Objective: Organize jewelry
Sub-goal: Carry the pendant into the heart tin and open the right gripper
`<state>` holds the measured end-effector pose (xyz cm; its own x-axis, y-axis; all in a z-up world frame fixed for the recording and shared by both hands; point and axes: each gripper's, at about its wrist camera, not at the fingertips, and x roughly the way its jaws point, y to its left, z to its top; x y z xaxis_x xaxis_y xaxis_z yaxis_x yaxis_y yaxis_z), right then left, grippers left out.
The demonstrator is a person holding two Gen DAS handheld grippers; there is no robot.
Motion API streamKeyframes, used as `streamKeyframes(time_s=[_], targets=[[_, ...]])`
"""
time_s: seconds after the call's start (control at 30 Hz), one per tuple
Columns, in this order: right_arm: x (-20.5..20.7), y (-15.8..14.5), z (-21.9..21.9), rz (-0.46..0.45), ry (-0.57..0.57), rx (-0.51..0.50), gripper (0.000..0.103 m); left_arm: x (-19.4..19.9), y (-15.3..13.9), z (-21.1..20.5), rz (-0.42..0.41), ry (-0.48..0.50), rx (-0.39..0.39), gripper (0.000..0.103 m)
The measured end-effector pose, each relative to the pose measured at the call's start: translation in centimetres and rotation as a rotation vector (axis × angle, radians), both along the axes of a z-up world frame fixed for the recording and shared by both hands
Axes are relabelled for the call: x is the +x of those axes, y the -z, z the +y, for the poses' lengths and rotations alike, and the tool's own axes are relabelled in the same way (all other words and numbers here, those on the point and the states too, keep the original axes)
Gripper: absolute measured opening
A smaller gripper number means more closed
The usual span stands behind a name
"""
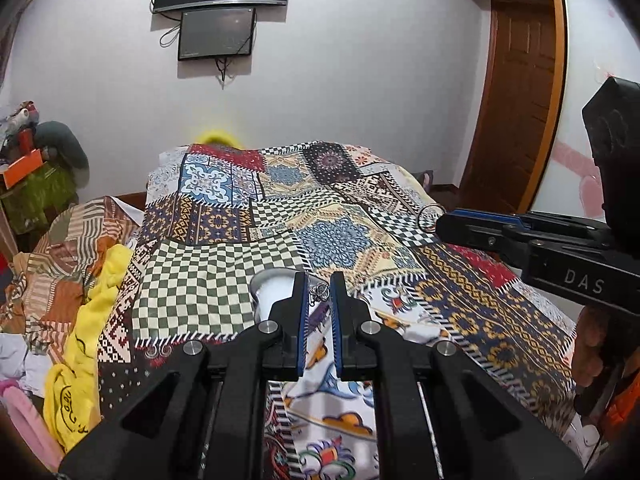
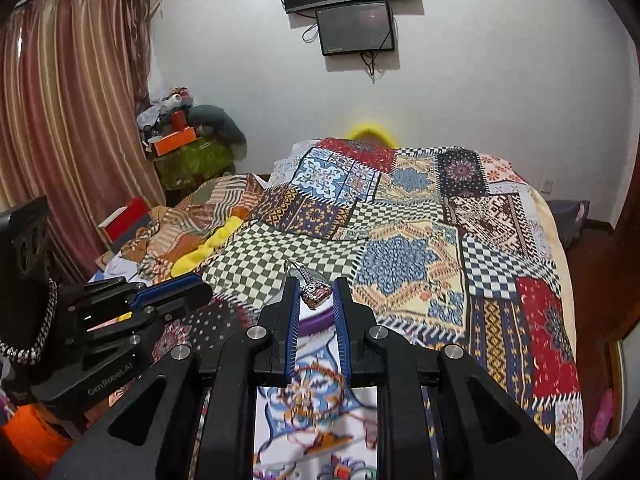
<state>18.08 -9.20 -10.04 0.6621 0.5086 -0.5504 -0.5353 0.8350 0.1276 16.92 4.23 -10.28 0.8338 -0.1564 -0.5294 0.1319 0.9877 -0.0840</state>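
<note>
a patchwork bedspread (image 1: 248, 216) covers the bed under both tools, with a heap of striped and yellow cloth (image 1: 80, 264) lying along its left edge. two dark screens (image 2: 352, 8) hang on the white wall beyond, a striped curtain (image 2: 68, 120) fills the left of the right wrist view, and a wooden door (image 1: 516, 96) shows only in the left wrist view.

the left wrist view shows a white cup-like container (image 1: 274, 290) lying on the spread just left of the left gripper (image 1: 320, 294), partly hidden by its finger. it also shows a thin bangle (image 1: 429, 218) on the spread at the tip of the other tool. the right wrist view shows neither clearly; the cloth under that tool is blurred.

the left gripper points forward over the bed, its tongs clamped on a small silver ring (image 1: 319, 291) at the tips. the right gripper (image 2: 316, 300) also points forward, tongs closed on a jewelled ring (image 2: 310, 290) whose band sticks up above the pads. each tool appears at the side of the other's view, level and angled inward.
</note>
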Motion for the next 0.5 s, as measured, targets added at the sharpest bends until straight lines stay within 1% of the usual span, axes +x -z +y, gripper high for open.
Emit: streamKeyframes(time_s=[0.1,0.27,0.4,0.5], targets=[[1.3,0.4,0.9,0.016,-0.008,-0.009,0.015,1.4,0.4,0.4,0.006,-0.014,-0.002,0.009],[3.7,1.8,2.1,0.059,-0.018,-0.046,0.015,4.0,1.7,1.0,0.056,-0.016,0.005,0.009],[5.9,3.2,3.0,0.116,-0.034,-0.071,0.015,5.9,3.1,1.5,0.109,-0.012,0.002,0.009],[7.3,4.2,3.6,0.167,-0.054,-0.084,0.015,7.1,4.2,2.0,0.152,-0.006,-0.019,0.009]])
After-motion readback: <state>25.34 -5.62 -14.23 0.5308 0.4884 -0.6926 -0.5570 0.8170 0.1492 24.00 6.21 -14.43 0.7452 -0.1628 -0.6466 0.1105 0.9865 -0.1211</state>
